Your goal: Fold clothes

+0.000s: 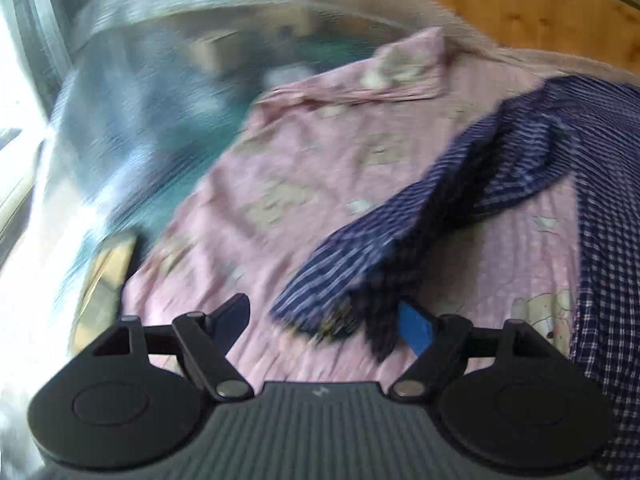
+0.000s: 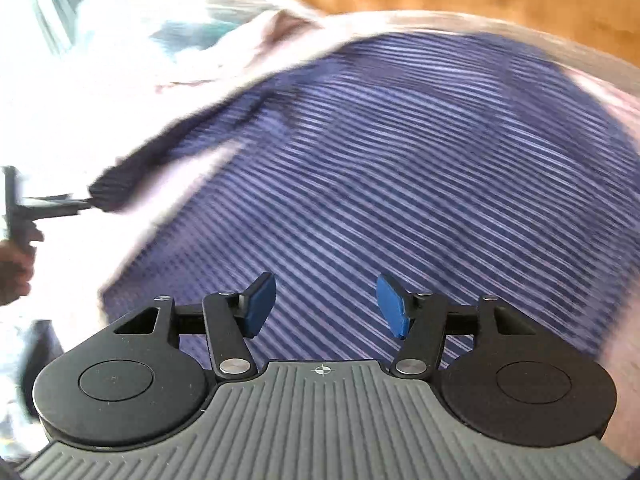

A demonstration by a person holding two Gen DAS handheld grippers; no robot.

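Navy checked shirt [image 1: 460, 184]: one, on one pink sheet [image 1: 312, 152]; both grippers' jaws open, empty.

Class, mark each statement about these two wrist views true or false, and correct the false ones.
1. The shirt is dark blue with a checked pattern. True.
2. The bed sheet is plain green. False: it is pink with a cartoon print.
3. The right tool is shut on the shirt. False: its jaws stand apart above the cloth.
4. The left tool has the sleeve end between its open fingers. True.
5. A wooden headboard stands behind the bed. True.
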